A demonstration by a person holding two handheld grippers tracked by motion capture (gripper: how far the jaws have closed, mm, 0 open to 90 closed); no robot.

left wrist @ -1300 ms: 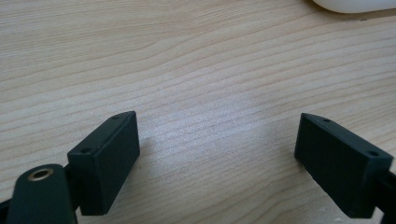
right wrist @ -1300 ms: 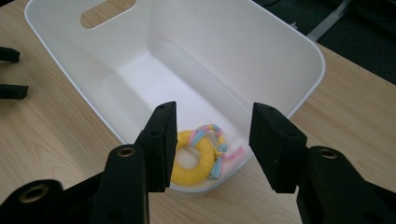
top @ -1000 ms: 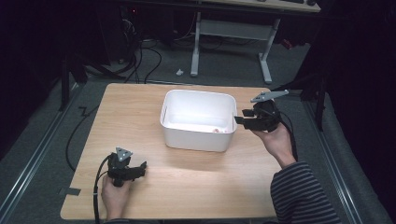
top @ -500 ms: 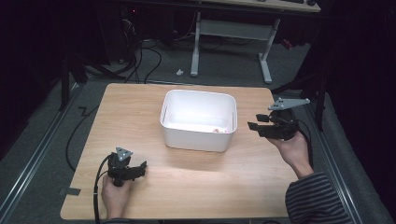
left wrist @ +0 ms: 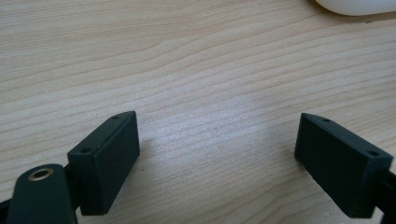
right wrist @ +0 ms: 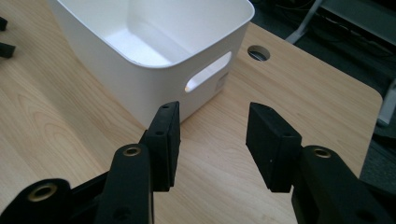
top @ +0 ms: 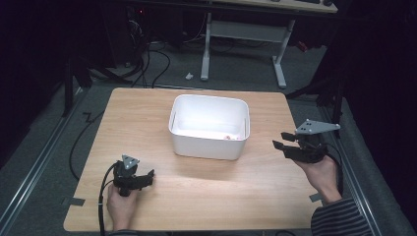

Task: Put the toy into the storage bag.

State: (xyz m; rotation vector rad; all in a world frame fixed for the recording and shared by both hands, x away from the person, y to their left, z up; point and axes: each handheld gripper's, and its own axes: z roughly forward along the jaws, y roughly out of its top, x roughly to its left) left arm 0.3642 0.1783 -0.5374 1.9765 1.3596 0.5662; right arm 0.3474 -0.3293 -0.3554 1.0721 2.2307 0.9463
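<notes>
One white plastic bin [top: 209, 127] with a slot handle, mid-table [top: 147, 113]; right gripper [top: 285, 145] just right of it, jaws closing, nothing between; left gripper [top: 147, 176] near-left, jaws apart.

The desk [top: 206, 196] is lit from above in the high view, while the surrounding floor is lost in darkness. Soft shadows are cast beside the white bin [top: 209, 127]. Both gripper views are evenly bright and sharp, with slight glare seen on the wood.
</notes>
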